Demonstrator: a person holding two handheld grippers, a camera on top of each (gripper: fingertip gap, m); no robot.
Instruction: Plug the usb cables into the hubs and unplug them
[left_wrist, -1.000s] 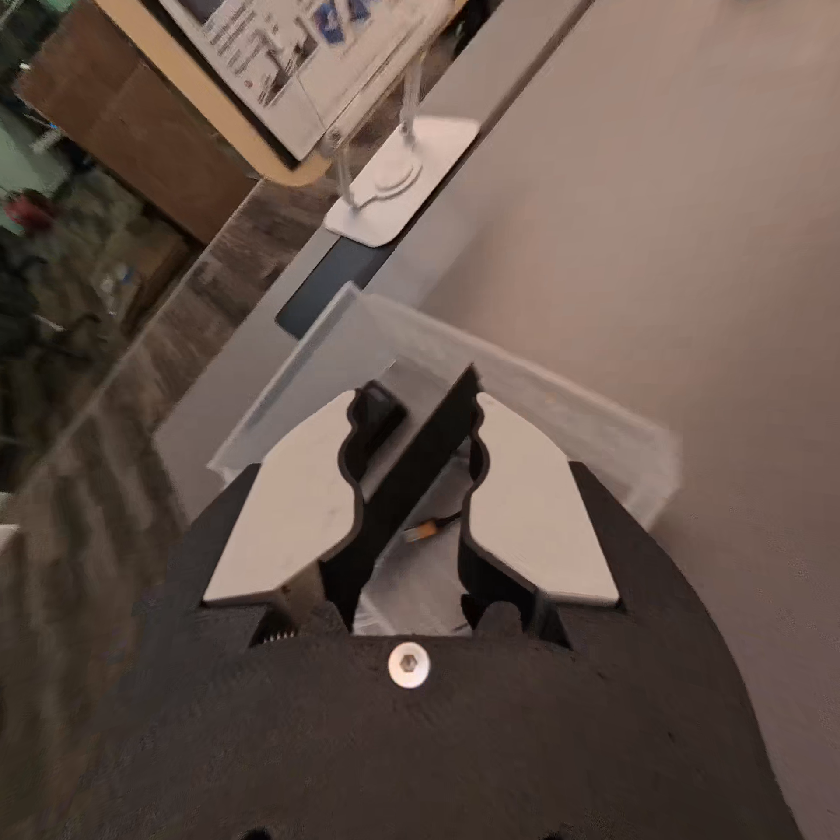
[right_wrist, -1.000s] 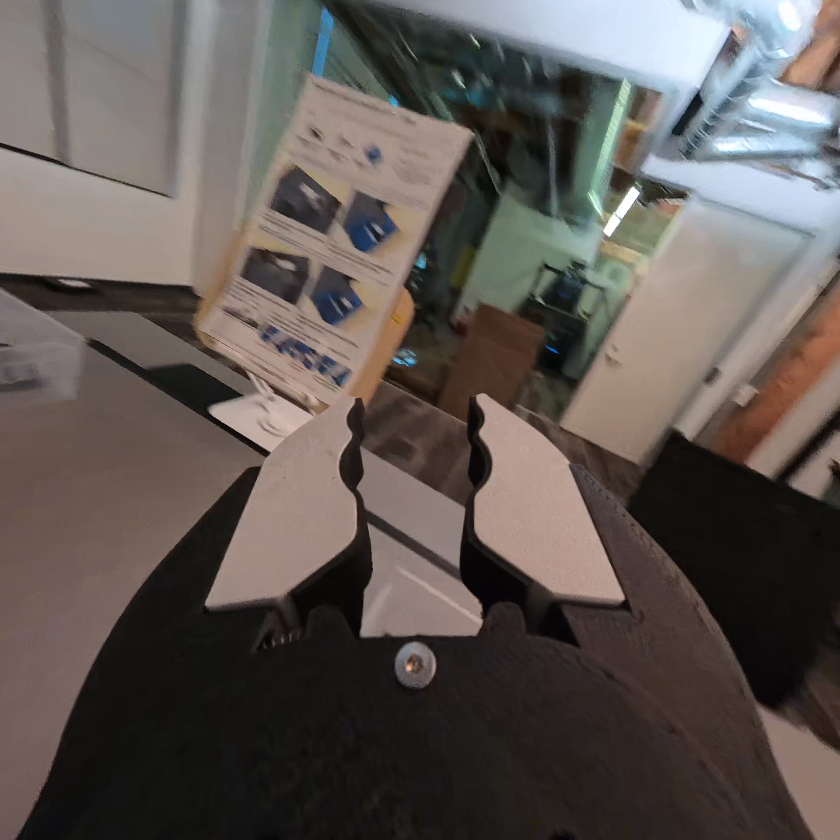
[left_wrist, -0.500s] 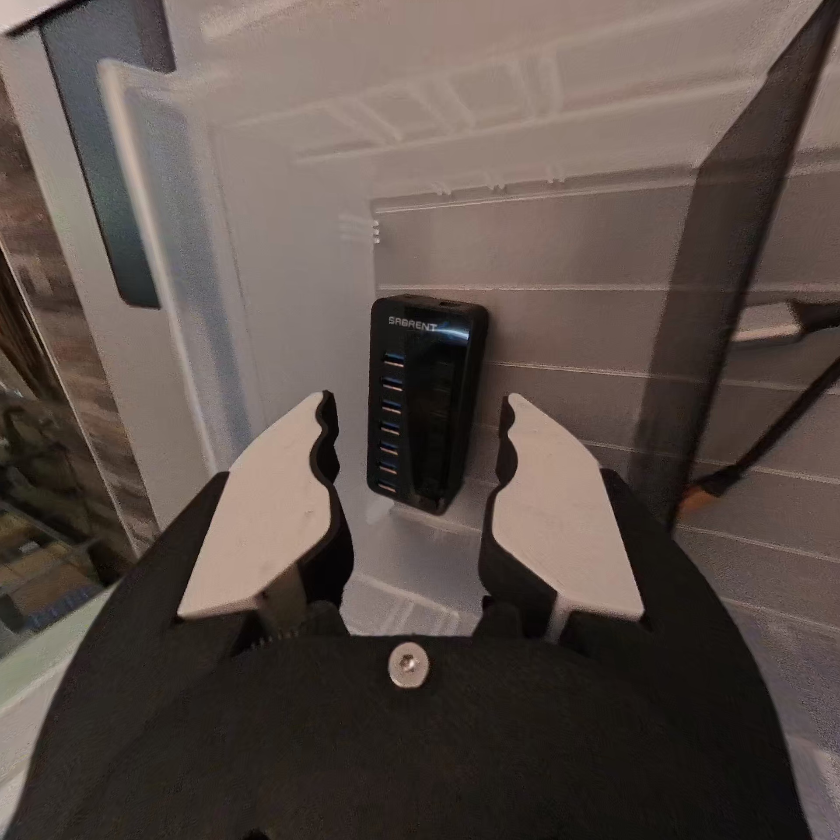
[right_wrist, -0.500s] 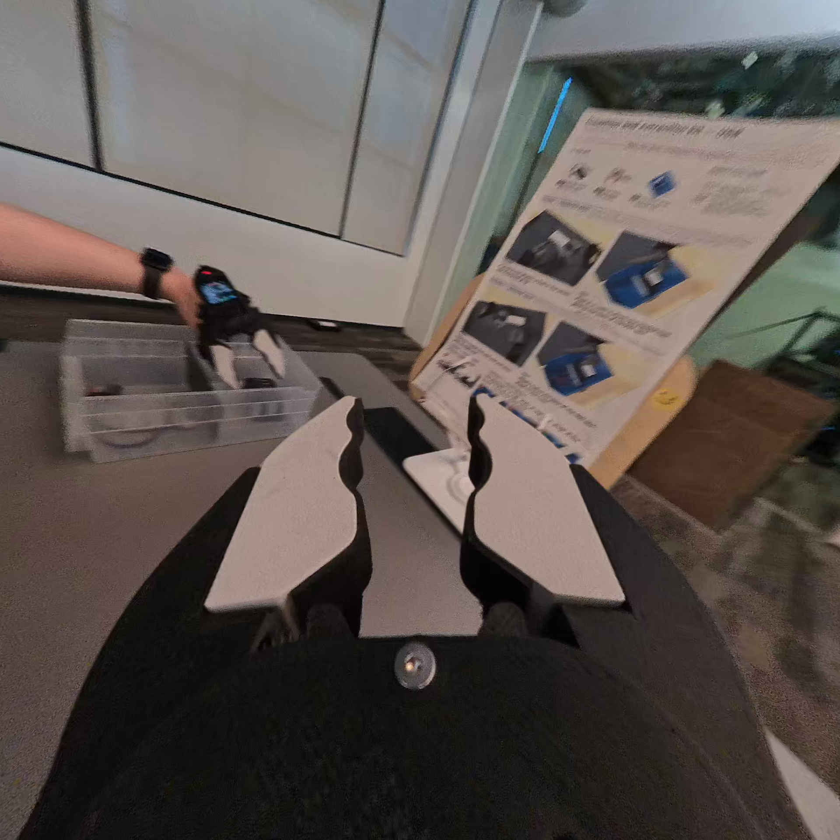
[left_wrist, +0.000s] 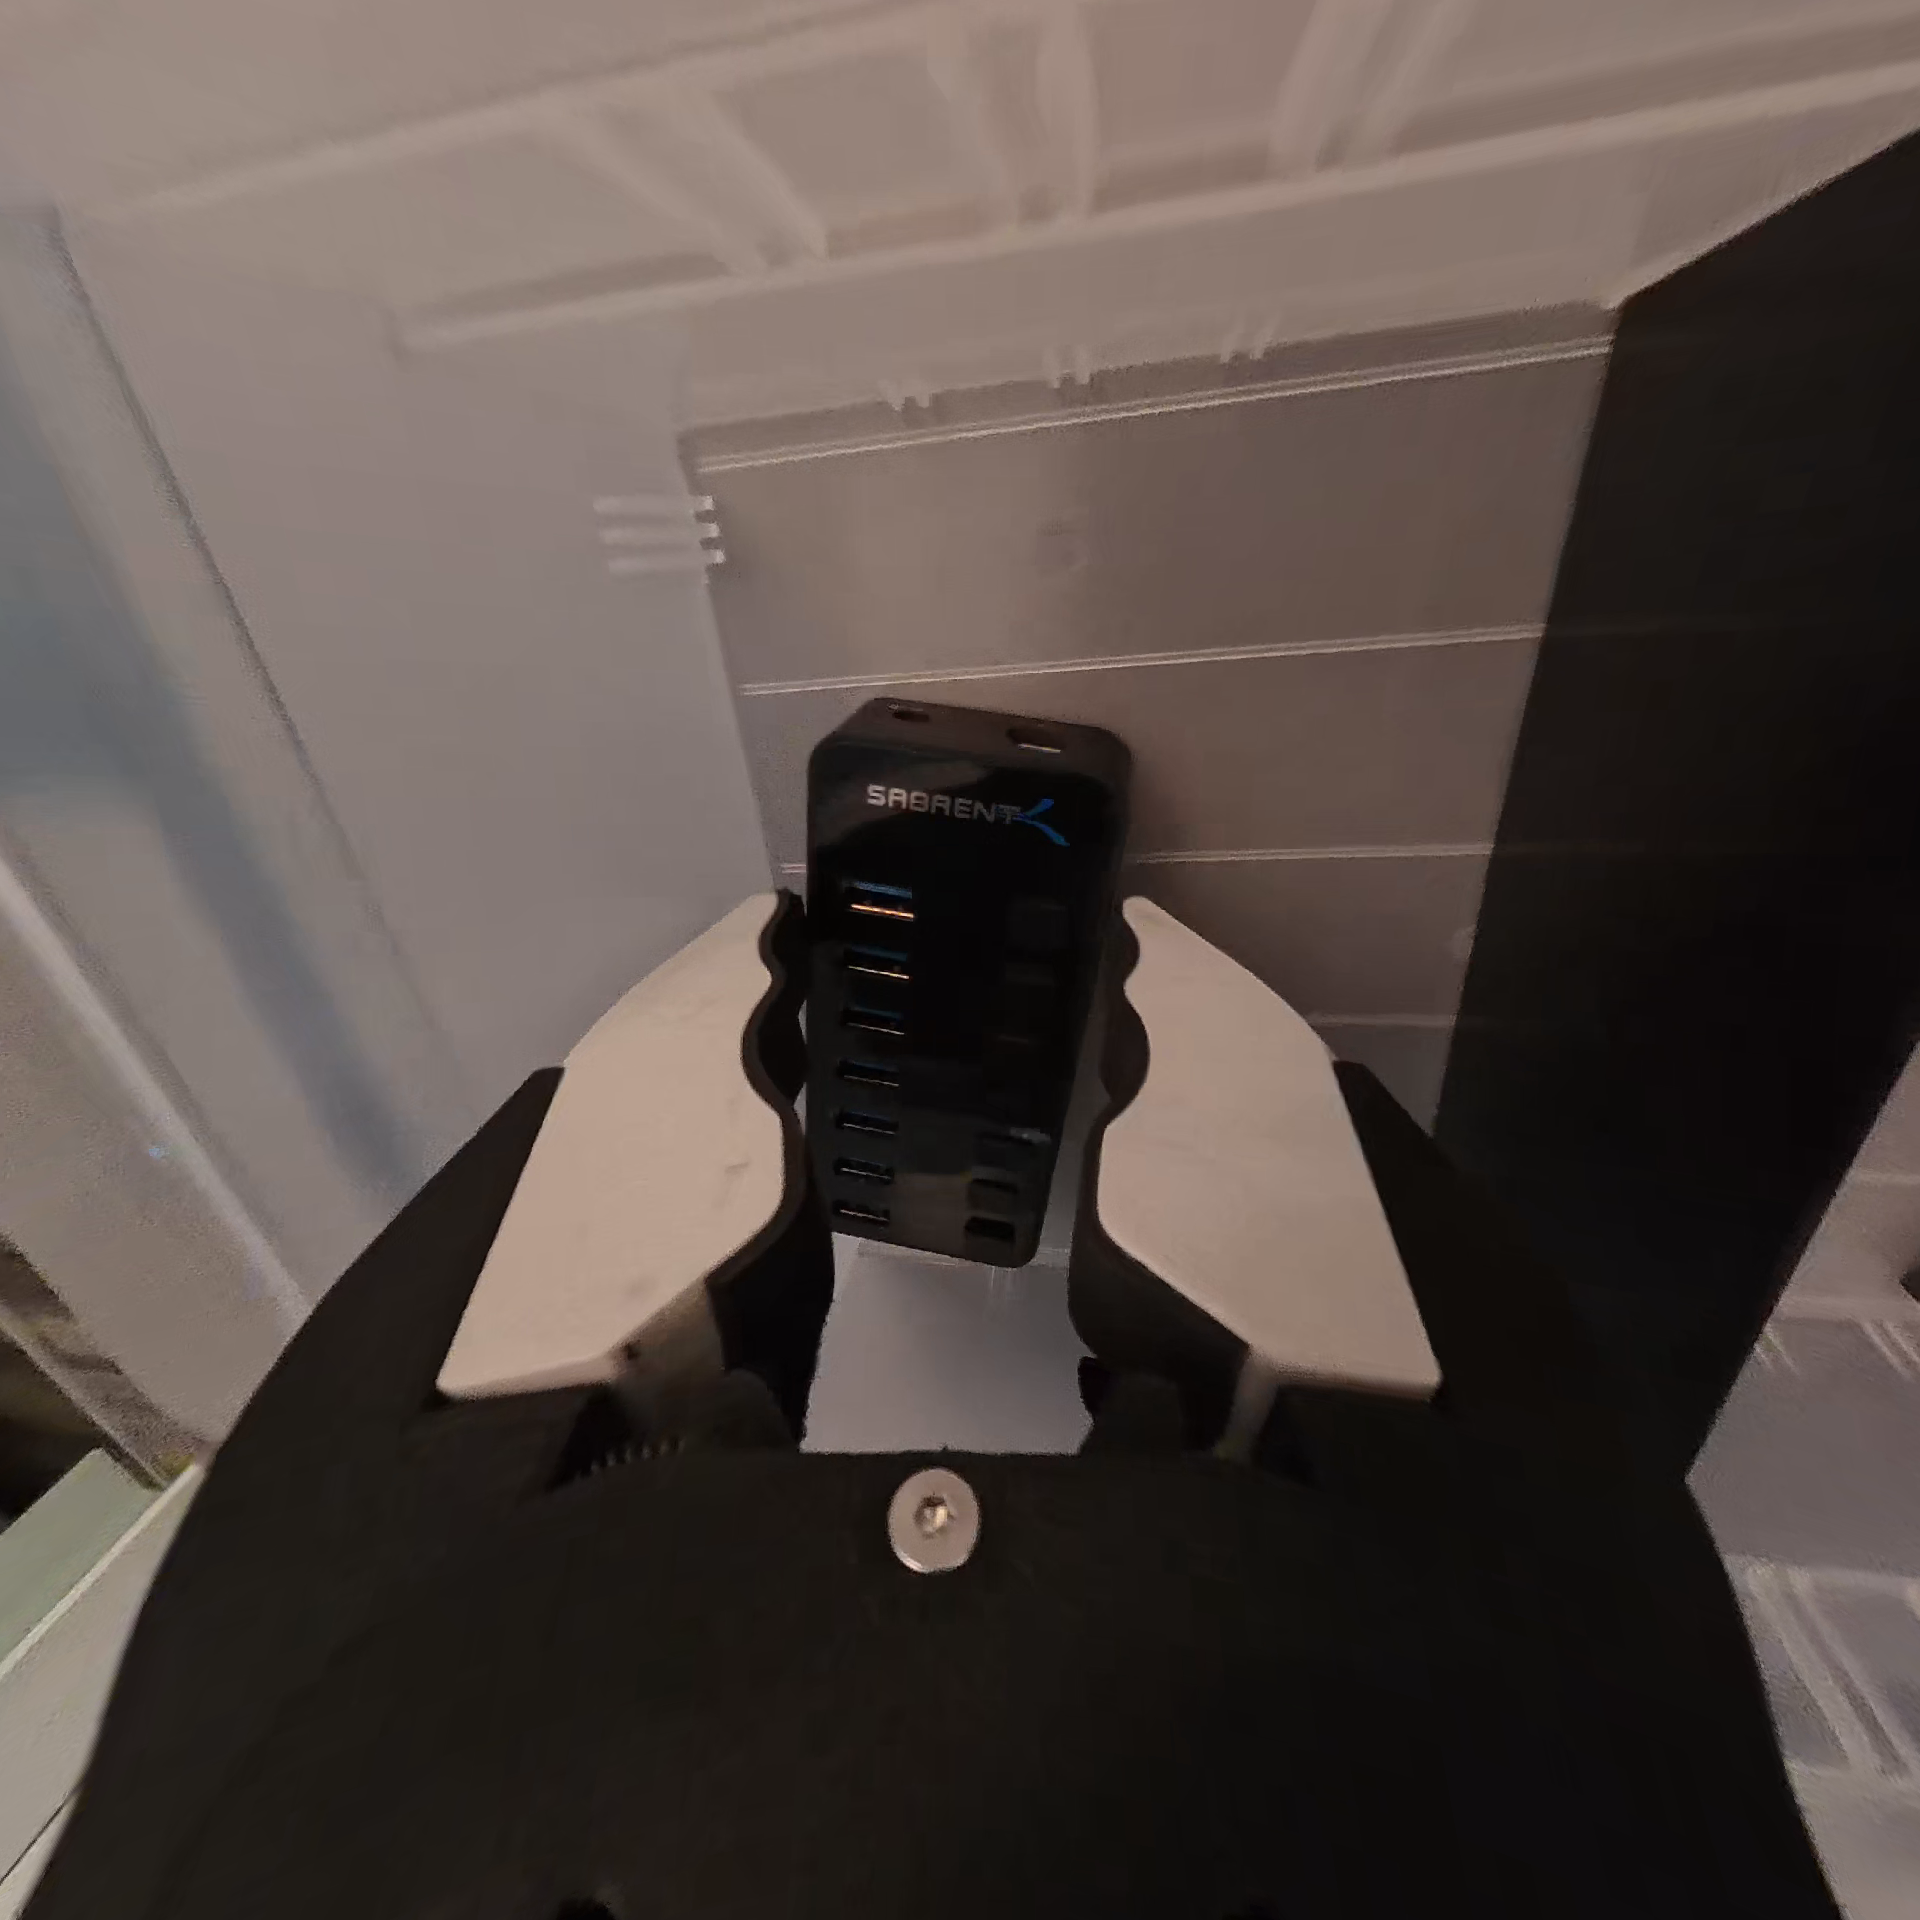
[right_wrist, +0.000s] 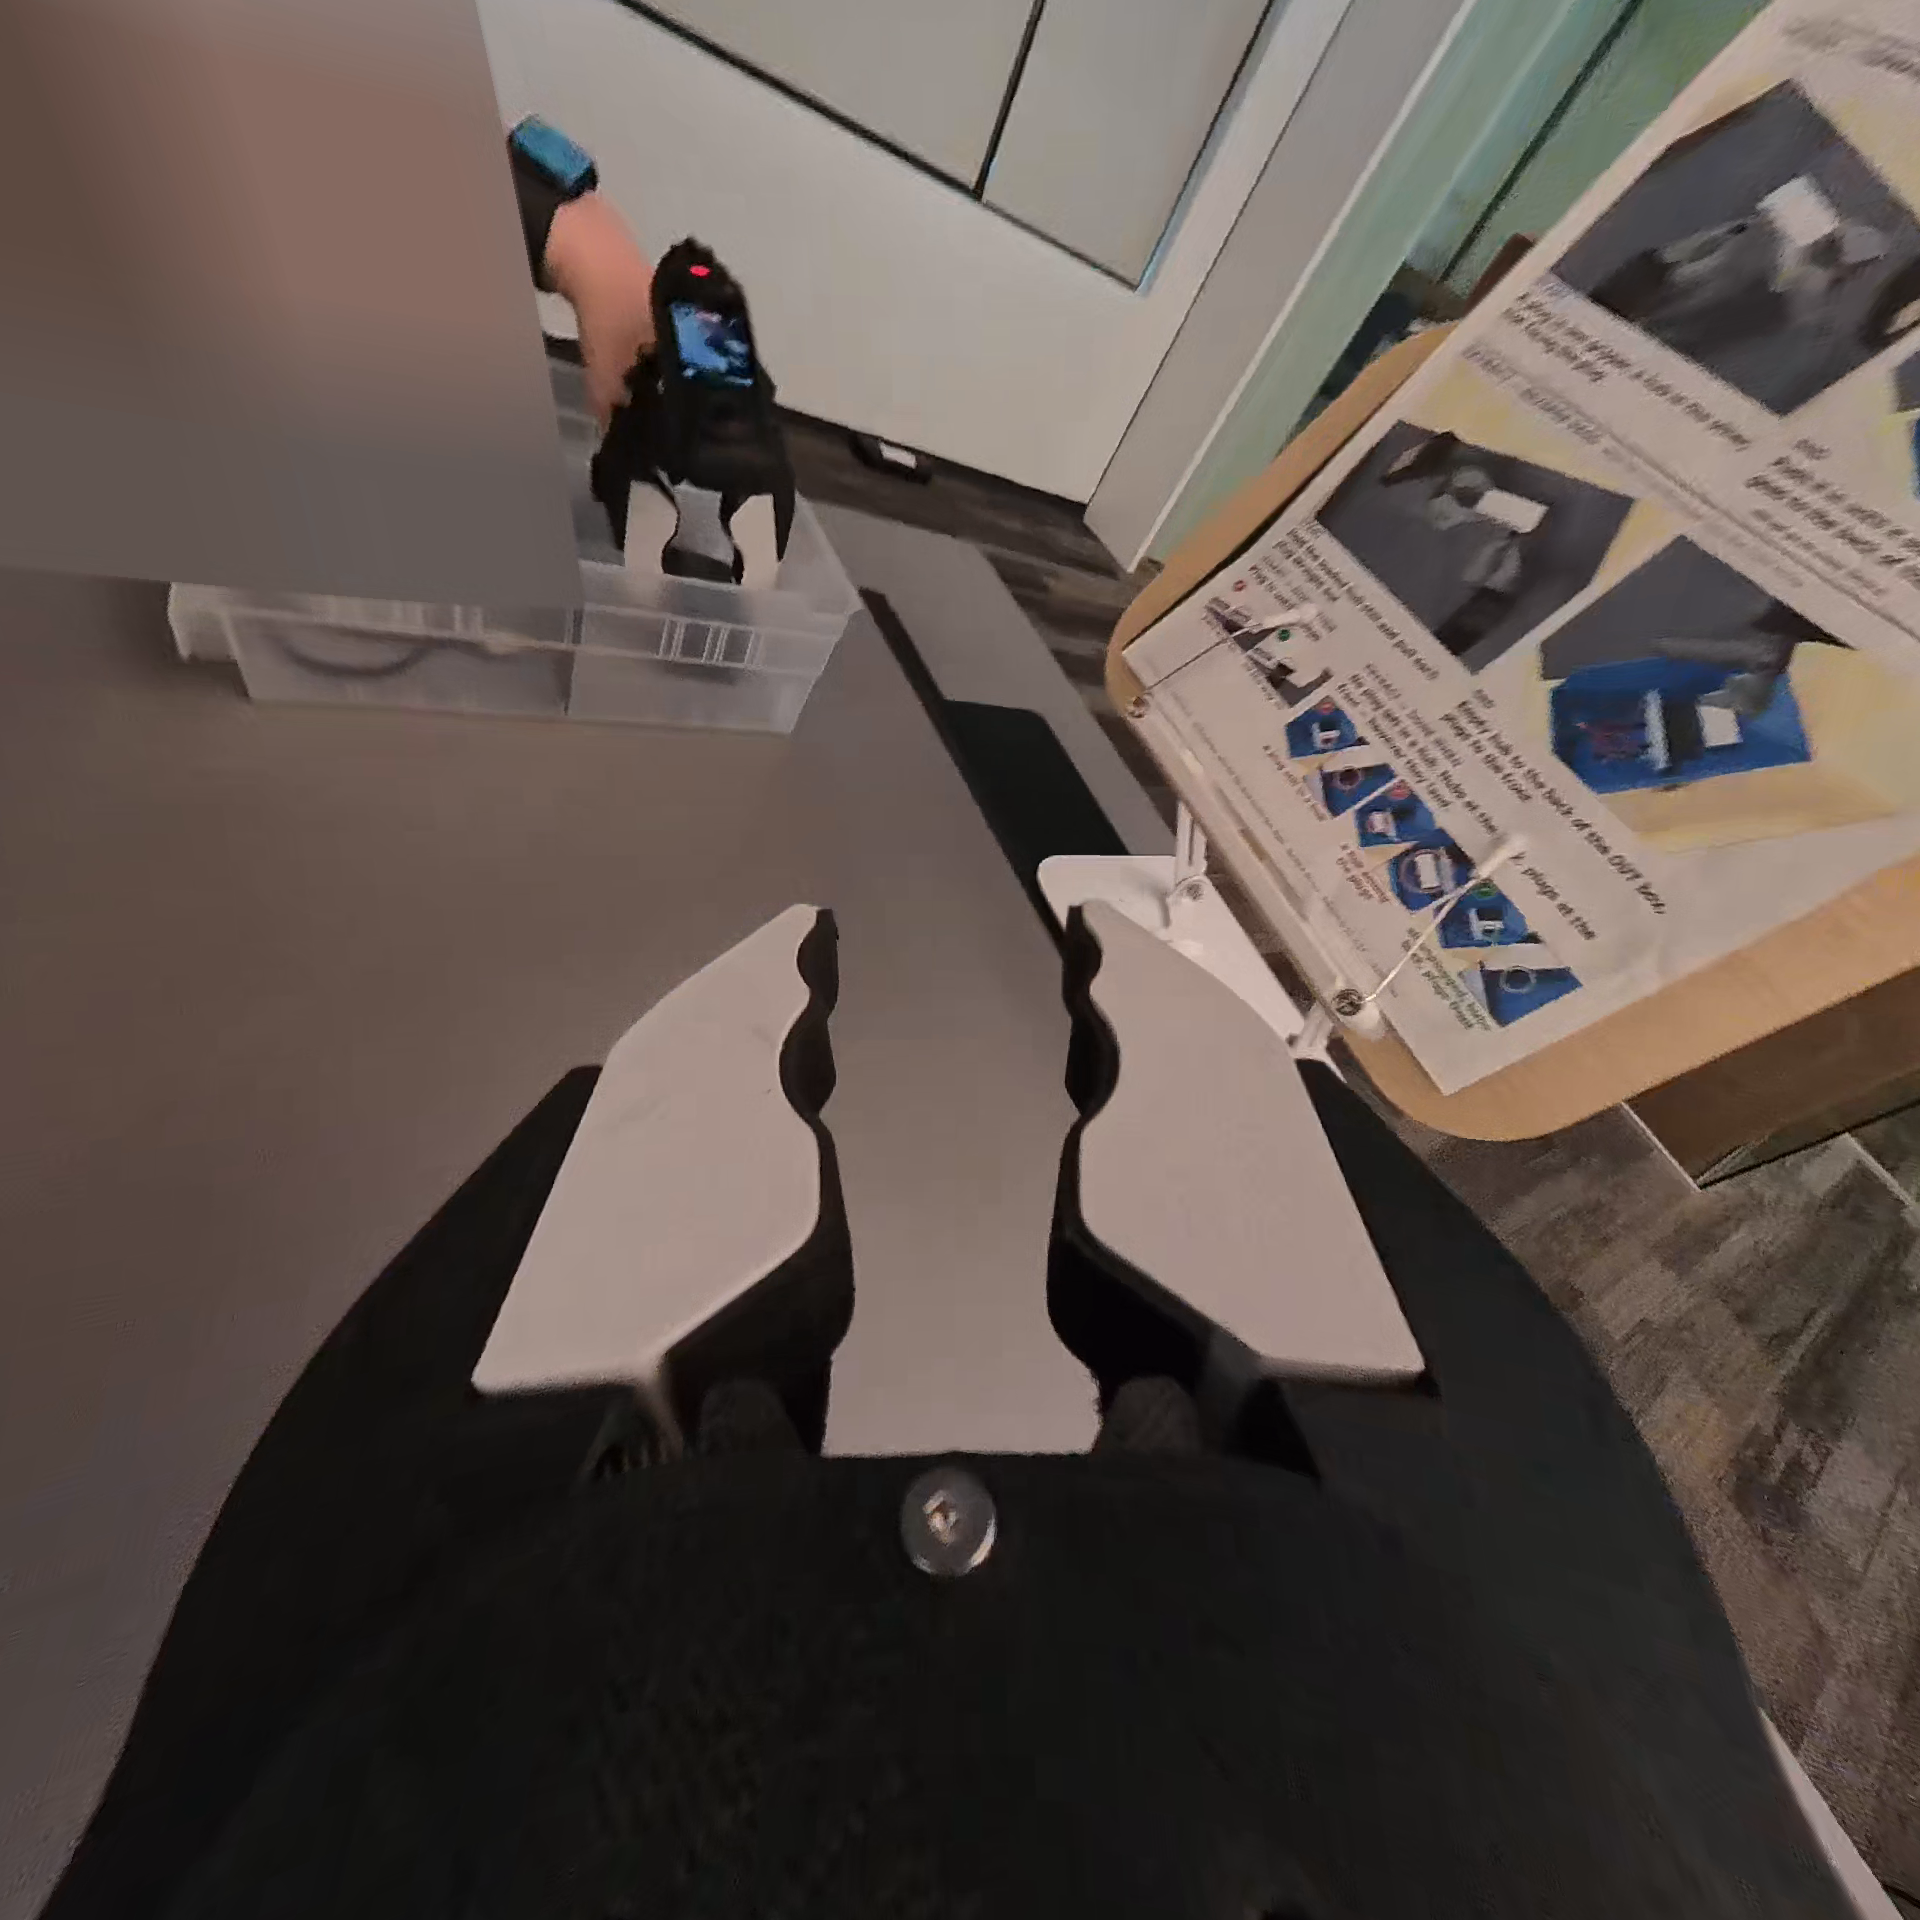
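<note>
The task is judged to be at its very start; no cable is seen plugged into the black hub (left_wrist: 961, 987), whose column of ports shows empty, and no usb cable can be made out clearly in either view, so all the plugging and unplugging is taken as still to be done. The hub lies in a clear plastic bin (left_wrist: 436, 644), next to a dark divider (left_wrist: 1683, 727) on its right side; it is straddled by the left tool (left_wrist: 954, 935), whose fingers (left_wrist: 665, 1122) are spread to about the hub's width and set along both of its long sides; whether they are already pressed against it cannot be told, and nothing is seen lifted. The right tool (right_wrist: 948, 940) is held partly open and empty above the grey bench (right_wrist: 416, 935), well apart from the bin (right_wrist: 686, 655), which is seen from that side near the bench's far edge with the left tool (right_wrist: 707, 540) lowered into it. At the bench's right edge a white stand (right_wrist: 1117, 894) carries an illustrated instruction sheet (right_wrist: 1621, 582); beyond it patterned carpet (right_wrist: 1714, 1351), white wall panels (right_wrist: 935, 208) and a pale green partition (right_wrist: 1403, 312) are seen.
</note>
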